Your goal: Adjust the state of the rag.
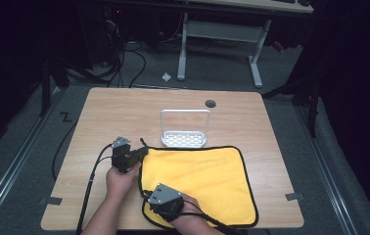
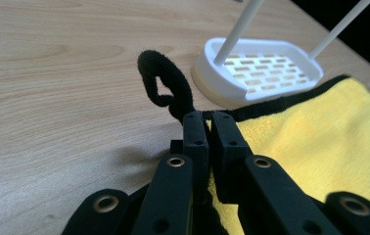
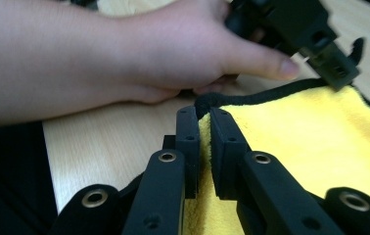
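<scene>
Yellow microfibre cloth (image 1: 200, 183) with black edging lies flat on the near right part of my wooden table (image 1: 104, 117), its far edge just beside a white slotted soap dish (image 1: 184, 138) with a tall wire handle. My left gripper (image 1: 141, 154) is clamped on the cloth's far left corner, next to its black hanging loop (image 2: 161, 83). My right gripper (image 1: 150, 197) has its jaws pressed together on the cloth's near left edge, the yellow fabric pinched between them.
</scene>
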A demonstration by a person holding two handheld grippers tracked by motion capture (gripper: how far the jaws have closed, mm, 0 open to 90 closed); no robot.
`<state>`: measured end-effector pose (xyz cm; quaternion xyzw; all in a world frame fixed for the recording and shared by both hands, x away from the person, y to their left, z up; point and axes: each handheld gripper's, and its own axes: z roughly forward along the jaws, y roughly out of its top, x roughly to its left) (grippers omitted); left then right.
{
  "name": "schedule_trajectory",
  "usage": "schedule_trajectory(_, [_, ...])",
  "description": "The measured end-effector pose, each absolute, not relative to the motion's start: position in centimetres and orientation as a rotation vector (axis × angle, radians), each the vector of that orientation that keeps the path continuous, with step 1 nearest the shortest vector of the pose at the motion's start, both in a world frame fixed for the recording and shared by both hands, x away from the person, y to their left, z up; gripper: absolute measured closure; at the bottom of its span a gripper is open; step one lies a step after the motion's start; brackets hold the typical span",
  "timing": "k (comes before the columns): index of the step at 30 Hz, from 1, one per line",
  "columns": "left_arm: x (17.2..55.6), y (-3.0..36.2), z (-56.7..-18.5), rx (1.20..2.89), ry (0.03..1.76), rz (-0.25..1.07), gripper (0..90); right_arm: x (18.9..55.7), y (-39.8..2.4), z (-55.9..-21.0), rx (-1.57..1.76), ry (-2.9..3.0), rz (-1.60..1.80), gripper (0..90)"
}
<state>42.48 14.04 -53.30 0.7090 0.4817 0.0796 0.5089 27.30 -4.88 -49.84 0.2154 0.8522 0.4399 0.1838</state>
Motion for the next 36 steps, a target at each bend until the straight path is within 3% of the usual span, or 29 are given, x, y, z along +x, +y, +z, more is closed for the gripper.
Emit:
schedule_trajectory(3, [42.4,14.9,-53.2,1.644,1.187,0.148,85.8,27.4,-4.7,-49.3,0.593,2.387,1.26,84.3])
schedule_trajectory(10, [41.6,17.4,-52.4,1.604,1.207,0.183,85.9,27.1,-2.5,-48.7,0.536,2.387,1.297,84.3])
schedule_trajectory(23, [38.2,27.3,-50.8,1.47,1.332,0.291,85.9,26.6,5.7,-47.9,0.359,2.452,1.354,84.2])
schedule_trajectory(29, [38.0,26.7,-50.3,1.472,1.319,0.316,85.9,26.2,5.7,-47.6,0.337,2.442,1.35,84.2])
schedule_trajectory(36, [38.9,23.3,-50.4,1.497,1.3,0.307,85.9,26.8,2.6,-47.3,0.406,2.41,1.342,84.2])
